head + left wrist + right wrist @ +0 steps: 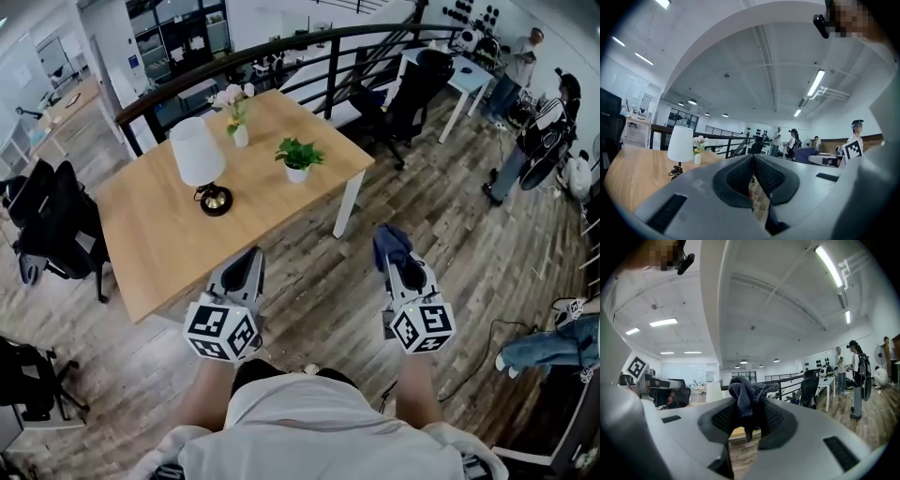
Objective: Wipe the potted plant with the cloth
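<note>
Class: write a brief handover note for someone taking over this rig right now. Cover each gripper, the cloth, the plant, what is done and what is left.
Left gripper: shut, empty, over the floor short of the table.
Right gripper: shut on the cloth, which is bunched between its jaws.
Plant: upright on the table, toward its right end in the head view, untouched.
Done: cloth in hand.
Left: get to the table and wipe the plant's leaves.

Wooden table [150, 246]: lamp [198, 152], flower vase [240, 134], potted plant [299, 159].
</note>
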### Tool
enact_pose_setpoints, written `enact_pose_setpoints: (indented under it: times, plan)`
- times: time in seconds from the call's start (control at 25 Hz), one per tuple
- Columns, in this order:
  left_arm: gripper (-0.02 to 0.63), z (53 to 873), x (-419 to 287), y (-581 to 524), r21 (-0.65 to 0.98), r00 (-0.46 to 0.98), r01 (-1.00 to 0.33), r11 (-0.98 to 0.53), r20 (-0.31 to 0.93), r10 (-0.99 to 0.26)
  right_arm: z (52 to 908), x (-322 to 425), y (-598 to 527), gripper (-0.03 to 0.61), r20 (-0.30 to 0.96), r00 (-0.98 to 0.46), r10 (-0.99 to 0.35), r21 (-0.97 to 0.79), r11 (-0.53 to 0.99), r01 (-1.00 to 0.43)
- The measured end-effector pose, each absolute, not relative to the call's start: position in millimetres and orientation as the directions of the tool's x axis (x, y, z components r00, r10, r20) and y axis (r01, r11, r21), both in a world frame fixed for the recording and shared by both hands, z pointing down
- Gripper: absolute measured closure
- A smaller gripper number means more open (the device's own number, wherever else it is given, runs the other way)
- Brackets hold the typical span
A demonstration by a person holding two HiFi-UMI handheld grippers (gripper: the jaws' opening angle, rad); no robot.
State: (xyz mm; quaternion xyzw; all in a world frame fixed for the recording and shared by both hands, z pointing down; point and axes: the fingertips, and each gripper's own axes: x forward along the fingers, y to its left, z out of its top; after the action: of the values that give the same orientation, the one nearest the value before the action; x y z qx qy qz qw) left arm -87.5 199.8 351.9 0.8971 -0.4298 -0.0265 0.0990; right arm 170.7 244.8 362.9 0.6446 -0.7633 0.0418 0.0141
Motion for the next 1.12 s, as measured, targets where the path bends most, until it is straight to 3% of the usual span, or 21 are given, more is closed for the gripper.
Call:
enact_pose_setpoints:
  times: [0.72,1.12]
  plan:
    - [0.597,362,-44,22,0.235,0.658,-0.738,-0.633,0.044,-0.751,369,214,81,0.43,0.107,-0.141,-0.984,-0.049,0.137,-0.989]
    - [0.597,363,-55,-115,0.236,0.682,-0.717,-0.656,0.045,-0.73,369,188,-52,0.43,0.148,-0.144,-0.978,-0.029,0.141,-0.99]
